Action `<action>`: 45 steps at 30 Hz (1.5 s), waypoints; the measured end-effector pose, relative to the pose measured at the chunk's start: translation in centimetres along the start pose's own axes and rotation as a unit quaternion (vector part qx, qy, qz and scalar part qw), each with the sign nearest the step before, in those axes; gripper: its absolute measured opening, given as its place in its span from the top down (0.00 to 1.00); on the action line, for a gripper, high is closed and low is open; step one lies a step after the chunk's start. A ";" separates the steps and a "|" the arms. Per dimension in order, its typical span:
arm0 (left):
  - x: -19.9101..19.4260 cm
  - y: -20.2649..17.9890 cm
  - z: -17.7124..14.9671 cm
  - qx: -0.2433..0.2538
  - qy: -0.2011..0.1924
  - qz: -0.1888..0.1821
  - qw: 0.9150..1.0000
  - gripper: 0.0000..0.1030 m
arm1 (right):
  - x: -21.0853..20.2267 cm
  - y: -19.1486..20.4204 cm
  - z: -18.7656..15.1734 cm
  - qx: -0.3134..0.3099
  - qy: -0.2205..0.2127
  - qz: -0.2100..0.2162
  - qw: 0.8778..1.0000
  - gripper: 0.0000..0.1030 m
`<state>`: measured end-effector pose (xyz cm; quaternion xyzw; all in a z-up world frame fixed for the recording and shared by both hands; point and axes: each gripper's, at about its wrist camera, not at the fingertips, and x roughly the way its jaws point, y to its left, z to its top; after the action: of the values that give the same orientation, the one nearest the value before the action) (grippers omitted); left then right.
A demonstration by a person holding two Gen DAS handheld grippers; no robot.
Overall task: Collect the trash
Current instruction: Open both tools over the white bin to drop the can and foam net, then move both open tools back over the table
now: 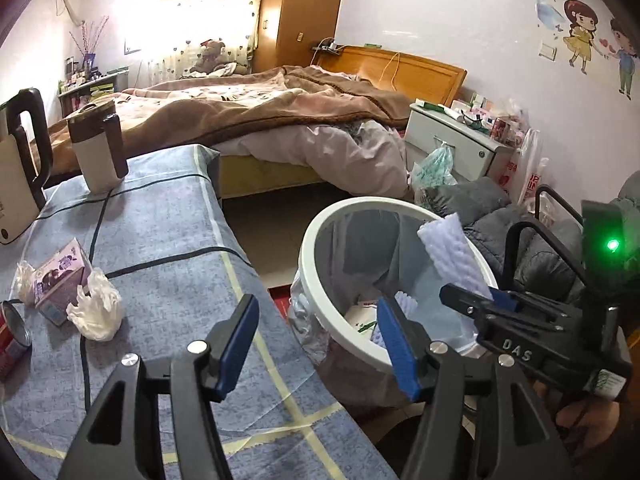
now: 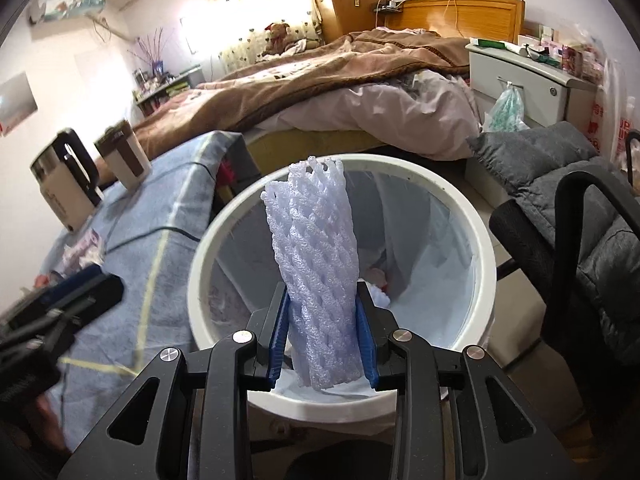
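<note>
My right gripper (image 2: 322, 308) is shut on a white foam fruit net (image 2: 316, 256) and holds it upright over the open mouth of the white trash bin (image 2: 200, 280). In the left wrist view the same net (image 1: 452, 256) sticks up from the right gripper (image 1: 466, 300) above the bin (image 1: 316, 236), which has a plastic liner and some trash inside. My left gripper (image 1: 316, 336) is open and empty, above the table edge beside the bin. On the blue tablecloth lie a crumpled tissue (image 1: 96, 308), a purple carton (image 1: 60, 280) and a red can (image 1: 12, 336).
A kettle (image 1: 20, 168) and a brown-and-white mug (image 1: 100, 148) stand at the table's far end. A bed (image 1: 260, 120) is behind, a nightstand (image 1: 452, 140) to the right. A chair with a grey jacket (image 2: 580, 208) stands right of the bin.
</note>
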<state>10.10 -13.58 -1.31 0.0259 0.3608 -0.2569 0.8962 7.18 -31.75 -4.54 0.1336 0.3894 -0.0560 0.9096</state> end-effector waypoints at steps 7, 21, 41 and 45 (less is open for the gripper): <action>0.0 -0.5 0.4 0.003 -0.005 0.000 1.000 0.37 | 1.3 -0.6 -0.1 0.005 0.025 -0.003 1.000 0.68; 0.3 -0.1 0.3 -0.008 -0.005 -0.005 1.000 0.36 | 1.5 -0.7 -0.1 -0.002 0.036 -0.029 0.999 0.44; -2.4 4.2 -0.9 -0.034 -0.026 0.032 0.999 0.33 | -1.2 2.9 0.2 -0.008 -0.016 0.015 1.000 0.43; -3.6 6.1 -1.4 -0.048 -0.037 0.044 0.997 0.33 | -1.6 4.3 0.1 -0.019 -0.023 0.031 0.999 0.43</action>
<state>9.92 -6.42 -0.85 -0.0109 0.3382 -0.2004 0.9194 7.05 -27.68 -2.42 0.1271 0.3650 -0.0239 0.9220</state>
